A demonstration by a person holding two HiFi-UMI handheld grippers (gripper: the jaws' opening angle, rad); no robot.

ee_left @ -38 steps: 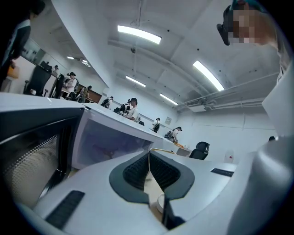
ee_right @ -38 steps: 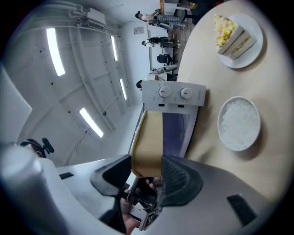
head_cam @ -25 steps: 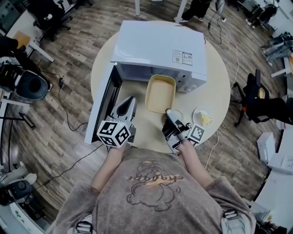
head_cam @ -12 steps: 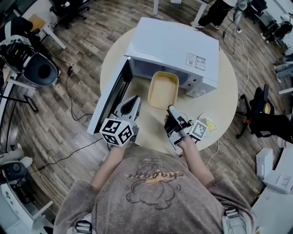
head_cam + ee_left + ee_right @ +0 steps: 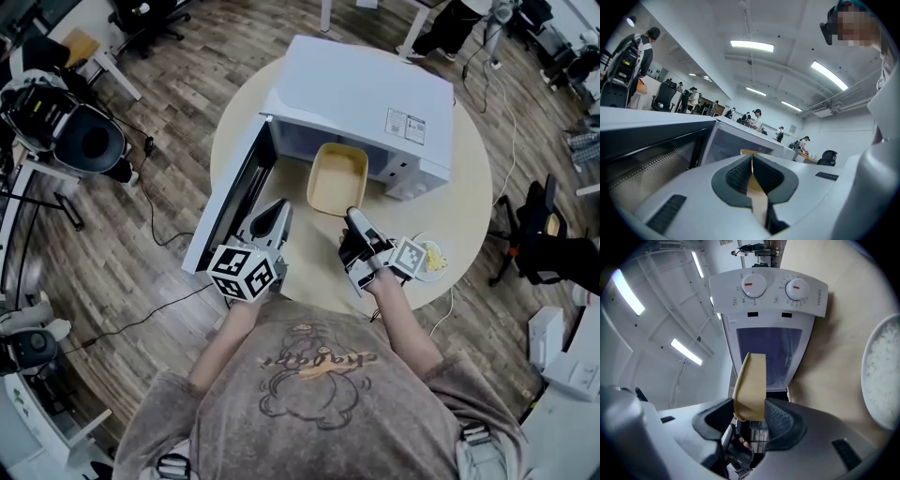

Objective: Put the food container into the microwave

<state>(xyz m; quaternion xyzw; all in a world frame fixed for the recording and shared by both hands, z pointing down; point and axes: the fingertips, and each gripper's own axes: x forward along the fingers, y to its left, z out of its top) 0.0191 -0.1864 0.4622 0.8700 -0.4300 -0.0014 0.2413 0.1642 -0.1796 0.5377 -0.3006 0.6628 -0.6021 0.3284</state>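
**Item: food container** point(image 5: 337, 178). Yellow, rectangular, open-topped. It lies lengthwise toward the microwave point(image 5: 361, 94), with its far end at the mouth of the cavity and its near end out over the desk point(image 5: 469, 206). I cannot tell whether it is lifted or resting on the desk. Contents: none visible; the inside shows bare.

**Item: right tool** point(image 5: 354, 225). Clamped on the container's near rim. The right gripper view shows the yellow wall point(image 5: 751, 385) pinched between the two pads.

**Item: left tool** point(image 5: 277, 208). Jaws together, with nothing between them. It hovers beside the open microwave door point(image 5: 230, 202), left of the container.

**Item: microwave.** Stands at the desk's far edge. The door is swung out to the left and the cavity is open. No contents can be seen inside.

**Item: plate** point(image 5: 446, 261). Small and white, at the desk's near right edge just beside the right tool. Contents: a bit of pale yellow food.

**Hazards, as judged:**
- The container is held by one rim only, so it may droop or swivel at the pinch.
- If it goes in low or skewed, the far end could catch on the cavity sill or on the frame beside the control panel.
- A catch there could pull the rim out of the pads.
- The plate sits close to the right forearm, so a backward pull could knock it off the desk.
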